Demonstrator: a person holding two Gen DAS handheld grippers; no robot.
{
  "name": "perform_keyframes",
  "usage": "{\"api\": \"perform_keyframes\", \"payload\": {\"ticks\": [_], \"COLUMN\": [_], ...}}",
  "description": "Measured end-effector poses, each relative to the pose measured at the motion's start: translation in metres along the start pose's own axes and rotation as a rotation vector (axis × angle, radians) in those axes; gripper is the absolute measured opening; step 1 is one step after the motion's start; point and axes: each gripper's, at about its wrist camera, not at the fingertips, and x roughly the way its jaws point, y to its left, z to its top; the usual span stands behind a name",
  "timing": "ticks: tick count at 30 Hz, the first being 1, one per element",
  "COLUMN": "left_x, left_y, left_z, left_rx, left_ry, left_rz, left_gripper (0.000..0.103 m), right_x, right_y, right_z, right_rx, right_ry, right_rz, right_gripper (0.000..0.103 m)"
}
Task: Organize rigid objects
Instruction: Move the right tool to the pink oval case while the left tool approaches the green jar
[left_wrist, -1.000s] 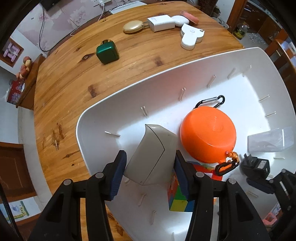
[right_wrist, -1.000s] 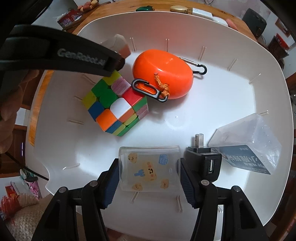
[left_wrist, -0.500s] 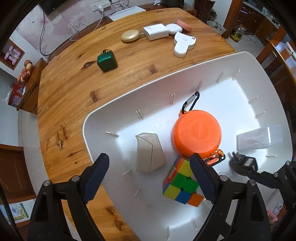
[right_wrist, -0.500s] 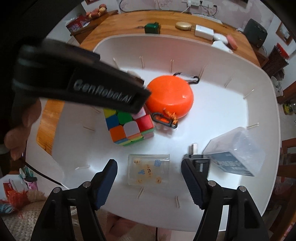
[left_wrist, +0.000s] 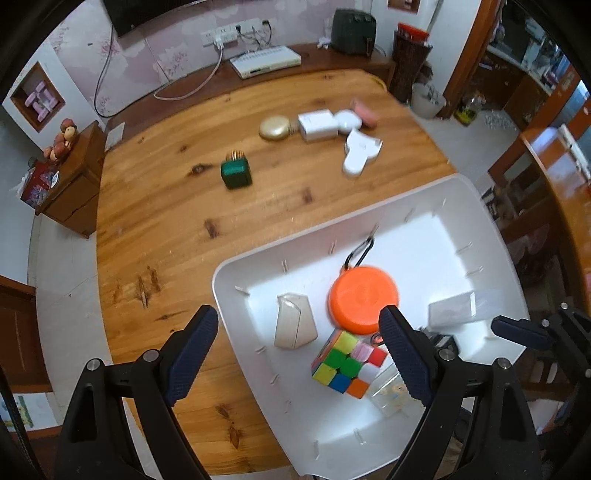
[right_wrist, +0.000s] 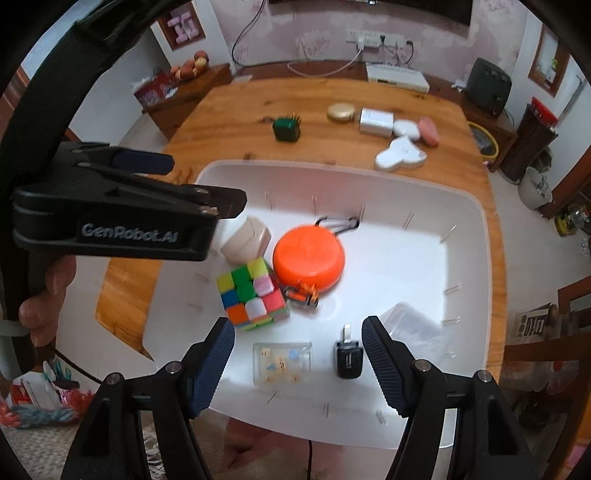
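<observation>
Broadly, the wooden counter (left_wrist: 166, 229) carries a big white tray (right_wrist: 476, 229) near its front edge, and most of the rigid things already lie in that tray: an orange round case (right_wrist: 308, 258) with carabiners, a colour cube (right_wrist: 251, 293) just beside it, a beige wedge-shaped box (left_wrist: 293, 325), a clear box (right_wrist: 412, 323), a small see-through case with cartoon prints (right_wrist: 282, 363) and a black plug adapter (right_wrist: 348, 360). Still out on the counter, well apart from the tray, sit a green box (left_wrist: 236, 171), a gold oval case (left_wrist: 276, 127), a white charger block (left_wrist: 317, 125) and a white heart-shaped box (right_wrist: 400, 155).

The left hand-held gripper (left_wrist: 297, 354) stands wide apart over the tray with nothing between its jaws; the right hand-held gripper (right_wrist: 297, 365) is likewise spread and empty above the cartoon case. Probably the next fetch is underway: lift clear of the tray rim, then approach the green box squarely across flat faces.

Readable writing: "GenRobot.AI" on the left gripper's side.
</observation>
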Motion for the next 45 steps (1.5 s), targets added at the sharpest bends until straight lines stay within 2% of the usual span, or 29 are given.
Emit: {"api": "perform_keyframes", "payload": {"ticks": [9, 23, 30, 37, 45], "left_x": [-0.040, -0.070, -0.069, -0.057, -0.015], "left_y": [0.005, 0.026, 0.039, 0.048, 0.054], "left_z": [0.021, 0.055, 0.080, 0.112, 0.148], "left_rx": [-0.038, -0.135, -0.184, -0.229, -0.245], "left_ry": [-0.085, -0.162, -0.172, -0.168, -0.104], "left_rz": [-0.009, 0.026, 0.072, 0.118, 0.152], "left_gripper": [0.090, 0.090, 0.090, 0.090, 0.091], "right_x": [-0.030, -0.058, -0.064, -0.060, -0.029], "right_y": [-0.012, -0.051, -0.076, -0.119, -0.181], "right_z": [0.026, 0.065, 0.095, 0.144, 0.204], "right_rx": [-0.008, -0.005, -0.030, -0.008, 0.071], "right_ry": [-0.078, -0.138, -0.160, -0.172, -0.129], "right_rz": [-0.006, -0.013, -0.045, -0.126, -0.126], "right_gripper": [0.072, 0.072, 0.072, 0.072, 0.072]}}
